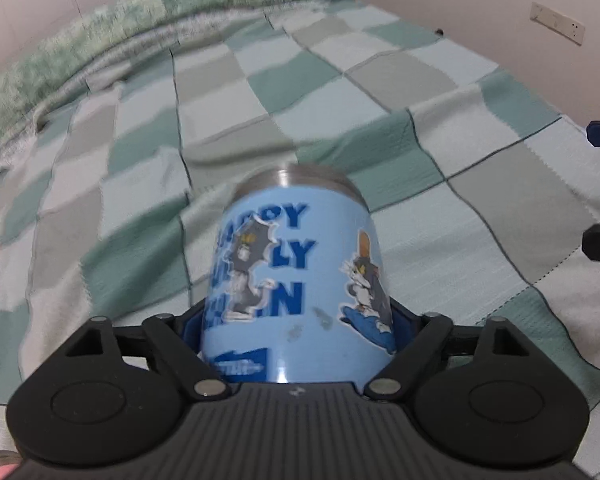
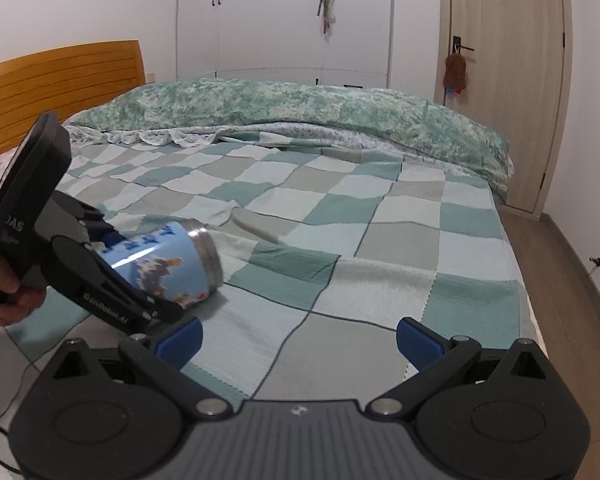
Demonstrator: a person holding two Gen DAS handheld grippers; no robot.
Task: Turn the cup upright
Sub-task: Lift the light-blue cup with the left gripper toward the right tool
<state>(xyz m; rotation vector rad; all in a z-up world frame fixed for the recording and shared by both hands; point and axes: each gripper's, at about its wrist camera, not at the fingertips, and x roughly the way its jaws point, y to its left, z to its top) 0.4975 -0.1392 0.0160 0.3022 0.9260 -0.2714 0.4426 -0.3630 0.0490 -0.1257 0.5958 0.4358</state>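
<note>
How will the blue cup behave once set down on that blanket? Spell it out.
The cup looks like glossy metal with a steel rim, so it is probably rigid and may slip in the left claw. Being round, it would likely roll if released tilted as now. The blanket looks soft and wrinkled, so it might wobble upright.

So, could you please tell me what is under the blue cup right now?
The checkered blanket lies under the cup, which the left tongs hold tilted. Whether its metal end touches the blanket is unclear; its inside is hidden.
</note>
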